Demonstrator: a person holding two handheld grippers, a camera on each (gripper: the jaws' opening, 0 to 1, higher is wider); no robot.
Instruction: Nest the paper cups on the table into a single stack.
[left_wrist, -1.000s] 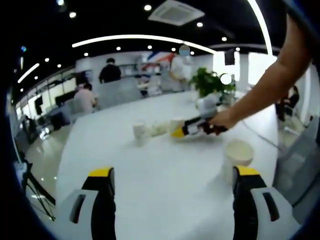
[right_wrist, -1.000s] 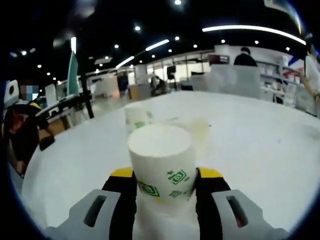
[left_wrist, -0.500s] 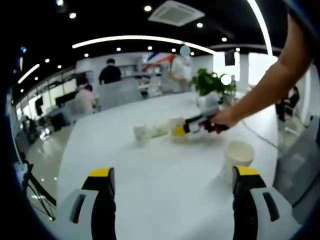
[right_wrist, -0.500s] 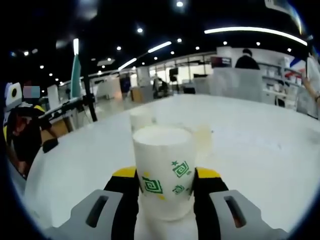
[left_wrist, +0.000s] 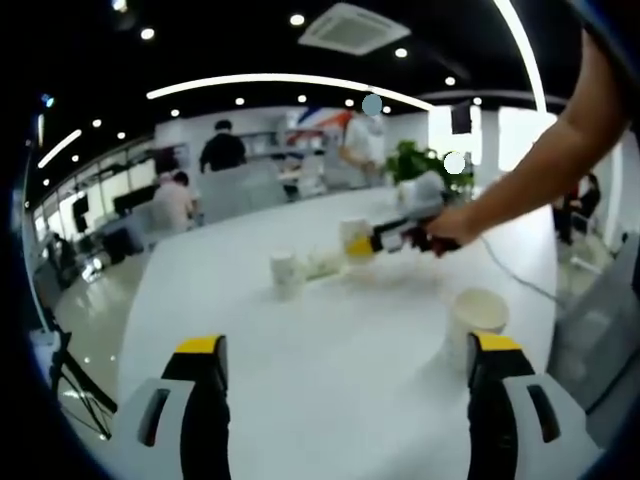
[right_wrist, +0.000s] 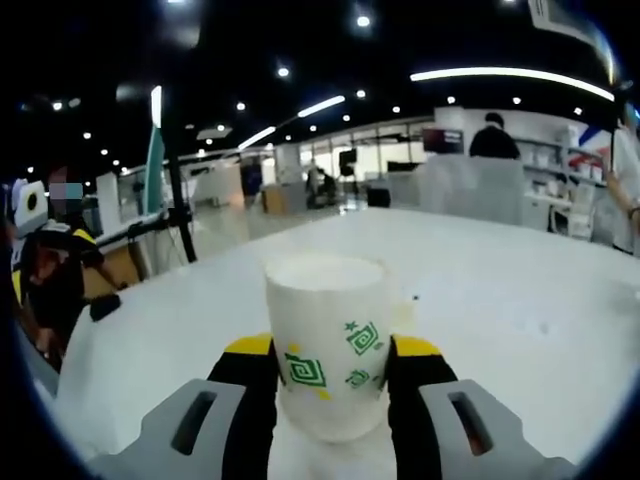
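While the right gripper (right_wrist: 326, 385) is clamped on a white paper cup (right_wrist: 326, 340) with green print, held above the white table (right_wrist: 520, 330), the left gripper (left_wrist: 345, 375) is kept spread with nothing between its jaws. A second cup (left_wrist: 477, 318) stands near its right jaw; a third cup (left_wrist: 286, 274) stands farther off.

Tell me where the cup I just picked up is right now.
The paper cup sits clamped between the right gripper jaws, centre of the right gripper view; the left gripper view shows it held above the table, right of the small standing cup.
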